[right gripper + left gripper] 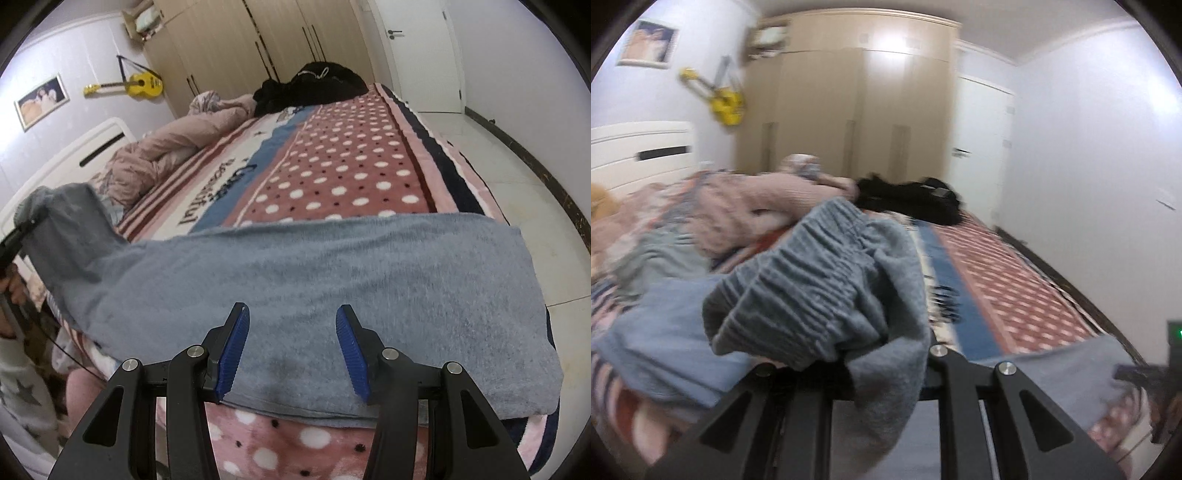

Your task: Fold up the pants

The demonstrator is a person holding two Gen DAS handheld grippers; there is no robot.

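Observation:
Grey-blue pants [314,277] lie across the near end of the bed, legs spread flat in the right wrist view. My left gripper [886,354] is shut on the pants' elastic waistband [812,280], bunched and lifted off the bed; its fingertips are hidden under the cloth. In the right wrist view it shows at the far left [22,229] holding the raised waist end. My right gripper [291,350] is open and empty, with blue pads [232,350] just above the pant leg near the bed's front edge.
The bed has a pink polka-dot blanket [351,173]. A pink duvet [166,147] is heaped at left, black clothes [317,85] at the far end. Wardrobe [857,110] and door [421,55] stand beyond; tiled floor [517,155] lies to the right.

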